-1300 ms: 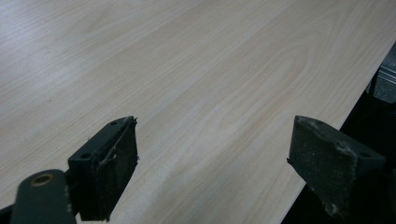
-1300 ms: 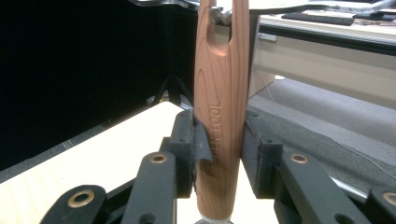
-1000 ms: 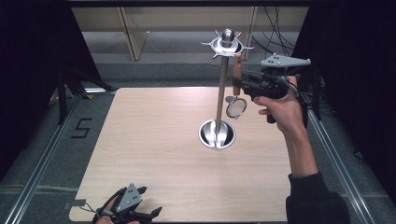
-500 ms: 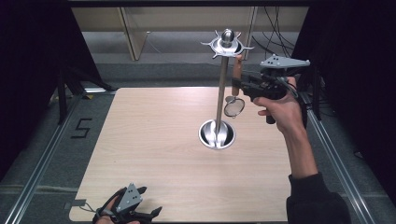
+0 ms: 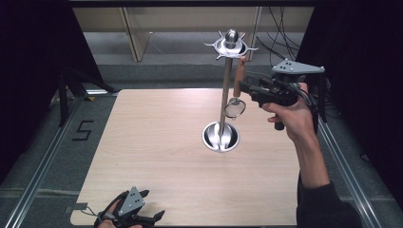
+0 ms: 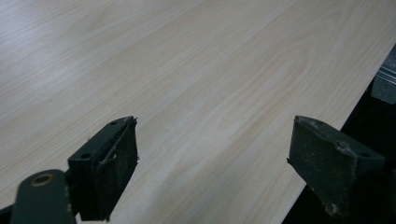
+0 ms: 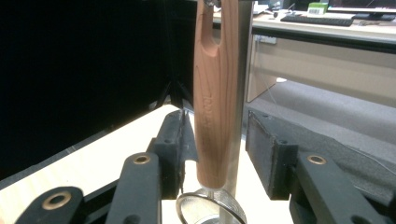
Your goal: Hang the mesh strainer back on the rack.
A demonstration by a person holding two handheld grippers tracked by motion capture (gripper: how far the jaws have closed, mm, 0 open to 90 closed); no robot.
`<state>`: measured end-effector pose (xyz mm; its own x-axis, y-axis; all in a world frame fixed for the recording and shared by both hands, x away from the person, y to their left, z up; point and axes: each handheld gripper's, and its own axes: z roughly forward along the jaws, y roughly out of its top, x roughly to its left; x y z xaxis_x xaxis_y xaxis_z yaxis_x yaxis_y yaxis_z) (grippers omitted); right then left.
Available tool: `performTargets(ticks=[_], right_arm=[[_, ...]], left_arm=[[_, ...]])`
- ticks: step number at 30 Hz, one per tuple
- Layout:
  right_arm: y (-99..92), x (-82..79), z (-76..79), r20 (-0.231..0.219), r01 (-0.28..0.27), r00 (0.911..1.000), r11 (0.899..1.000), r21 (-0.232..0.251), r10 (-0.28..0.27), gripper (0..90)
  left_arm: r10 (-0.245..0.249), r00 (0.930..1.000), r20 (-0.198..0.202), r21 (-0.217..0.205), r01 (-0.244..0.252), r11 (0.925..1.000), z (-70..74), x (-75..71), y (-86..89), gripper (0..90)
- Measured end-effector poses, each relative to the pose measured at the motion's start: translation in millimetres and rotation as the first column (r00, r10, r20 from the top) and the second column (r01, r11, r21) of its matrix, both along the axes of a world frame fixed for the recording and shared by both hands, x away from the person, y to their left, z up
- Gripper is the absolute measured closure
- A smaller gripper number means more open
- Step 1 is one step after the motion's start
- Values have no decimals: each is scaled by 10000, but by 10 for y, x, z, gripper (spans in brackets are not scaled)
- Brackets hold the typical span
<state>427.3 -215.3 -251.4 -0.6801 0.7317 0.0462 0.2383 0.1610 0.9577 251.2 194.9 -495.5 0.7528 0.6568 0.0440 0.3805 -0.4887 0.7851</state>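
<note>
A small strainer with a wooden handle (image 5: 238,76) and a round mesh bowl (image 5: 235,108) hangs from the spiked top ring (image 5: 231,46) of a metal stand (image 5: 226,95). My right gripper (image 5: 242,86) is level with the handle at the stand's right. In the right gripper view the handle (image 7: 217,93) hangs between the two pads of the right gripper (image 7: 217,149). The jaws have just been opening, and a gap shows beside the right pad (image 7: 266,154). My left gripper (image 5: 154,217) rests at the table's near left corner, open (image 6: 212,163) with only bare table between its pads.
The stand's round base (image 5: 221,137) sits right of the middle of the pale wooden table (image 5: 157,142). Its pole (image 7: 243,70) rises just behind the handle. Metal rails run along both sides of the table, and cables hang behind the stand.
</note>
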Motion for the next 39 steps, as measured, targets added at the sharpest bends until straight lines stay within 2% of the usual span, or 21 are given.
performTargets(ticks=[2,4,5,7,8,10,11,13,14,15,17,18,22,23,24,25,26,28,36,37,39], right_arm=[[-19,-41,-7,-132,49,9999,10000,2,-49,570],[-50,-56,-18,258,197,9995,9997,-134,-193,553],[-53,-84,-24,-8,181,9998,9998,-58,-181,547],[-68,-101,-47,113,184,9998,9998,-43,-184,531],[-75,-112,-60,182,259,9995,9996,-86,-257,527],[-81,-128,-99,184,260,9995,9997,-27,-259,509],[-81,-149,-115,11,304,9995,9995,-13,-304,501],[-89,-155,-152,125,235,9996,9997,15,-235,488],[-88,-179,-177,-24,282,9996,9996,49,-282,485],[-94,-176,-198,236,270,9994,9996,-18,-269,482],[-90,-213,-232,36,286,9996,9996,70,-286,474],[-102,-221,-250,221,377,9990,9993,45,-378,470],[-127,-269,-341,-15,223,9998,9995,201,-223,458],[-139,-268,-359,61,178,9998,9996,237,-179,457],[-149,-275,-370,-113,-14,9999,9996,293,17,457],[-159,-275,-382,-67,-132,9999,9993,341,134,456],[-165,-286,-391,-120,-143,9998,9994,306,147,453],[-167,-310,-417,-131,-57,9999,9998,168,59,449],[-177,-423,-559,-35,-282,9996,9993,227,283,443],[-184,-429,-579,57,-362,9993,9989,291,361,440],[-174,-447,-620,-164,-530,9984,9973,517,539,436]], left_arm=[[-71,10000,25,-22,71,10000,0,7,0,149],[-4,10000,-9,14,4,10000,4,3,1,150],[-34,10000,21,-64,34,10000,-1,3,-1,149],[-89,10000,11,97,89,9999,4,9,8,149],[22,10000,18,-107,-22,9999,-6,5,-5,149],[-42,9999,101,-35,42,10000,-2,9,1,149],[-32,10000,10,-85,32,10000,-2,2,0,149],[292,9992,-279,-331,-301,9990,-15,-16,-16,149],[296,9992,-268,-336,-305,9990,-14,-16,-16,149],[324,9992,-239,-366,-333,9988,-17,-17,-18,149],[293,9993,-217,-249,-299,9992,-8,-15,-12,149],[318,9993,-215,-322,-325,9990,-13,-14,-14,149],[299,9992,-271,-267,-306,9992,-11,-15,-15,149],[371,9988,-325,-709,-393,9967,-31,-22,-40,149],[279,9991,-305,-242,-287,9993,-19,-14,-12,149],[277,9992,-292,-262,-285,9993,-20,-13,-12,149],[367,9988,-337,-642,-388,9972,-26,-22,-36,149],[300,9991,-311,-239,-307,9992,-6,-15,-10,149],[245,9995,-174,-484,-253,9985,-18,-10,-22,149],[127,9999,-93,-194,-129,9997,-8,1,-3,149],[367,9988,-320,-695,-389,9968,-30,-21,-37,149]])
